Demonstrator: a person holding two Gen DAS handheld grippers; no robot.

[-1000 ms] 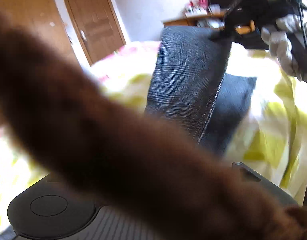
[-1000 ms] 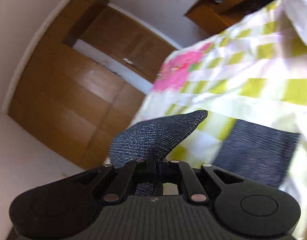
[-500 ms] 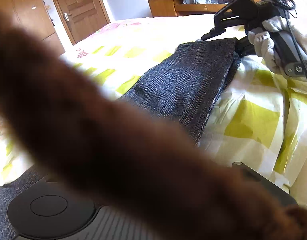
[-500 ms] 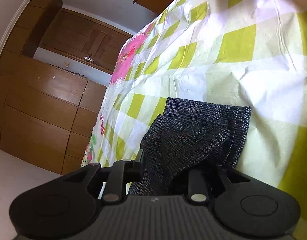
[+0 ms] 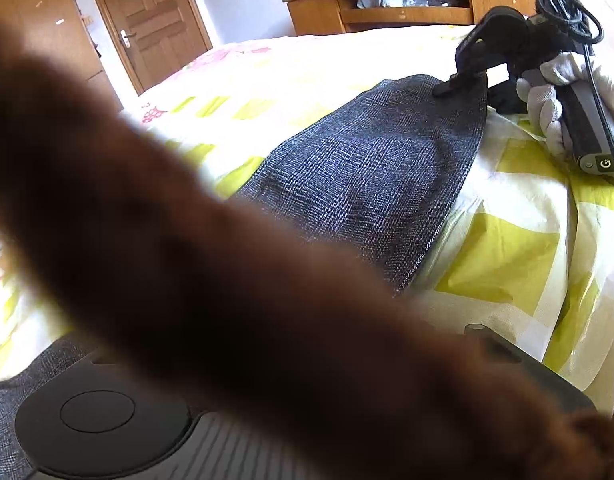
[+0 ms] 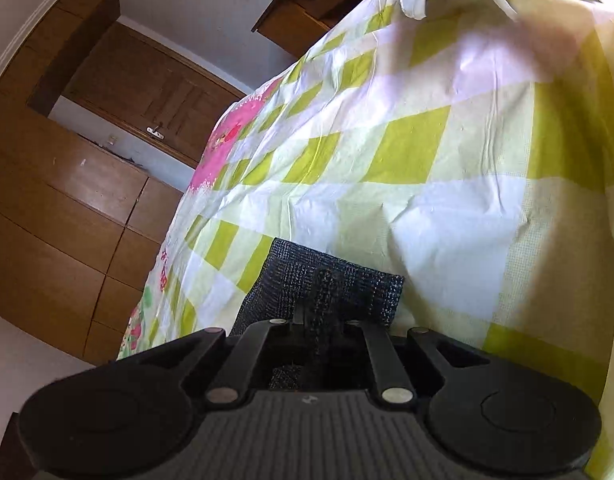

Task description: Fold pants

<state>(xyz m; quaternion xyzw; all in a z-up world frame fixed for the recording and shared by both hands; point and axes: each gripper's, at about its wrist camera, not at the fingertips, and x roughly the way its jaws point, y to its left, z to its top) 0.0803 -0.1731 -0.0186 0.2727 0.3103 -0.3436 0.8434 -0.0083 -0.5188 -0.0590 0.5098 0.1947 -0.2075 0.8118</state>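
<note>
Dark grey checked pants (image 5: 367,184) lie folded along the yellow-and-white checked bed cover (image 5: 507,248). In the left wrist view, my right gripper (image 5: 459,84), held by a white-gloved hand (image 5: 547,100), pinches the far end of the pants down at the cover. In the right wrist view that gripper (image 6: 323,316) is shut on a ridge of the pants (image 6: 331,284). A blurred brown furry thing (image 5: 187,260) crosses the left lens and hides my left gripper's fingers. Only its body (image 5: 99,416) shows, with grey cloth (image 5: 3,420) beside it.
A wooden door (image 5: 155,20) and a cluttered wooden desk (image 5: 407,0) stand beyond the bed. Brown wardrobe doors (image 6: 67,200) line the far side. A black cable (image 5: 567,8) loops above the right gripper. A pink flower print (image 6: 227,140) marks the cover's far edge.
My right gripper has come down from high above the bed, bringing the pants' end with it. The cloth that hung upright now lies flat over the lower layer.
</note>
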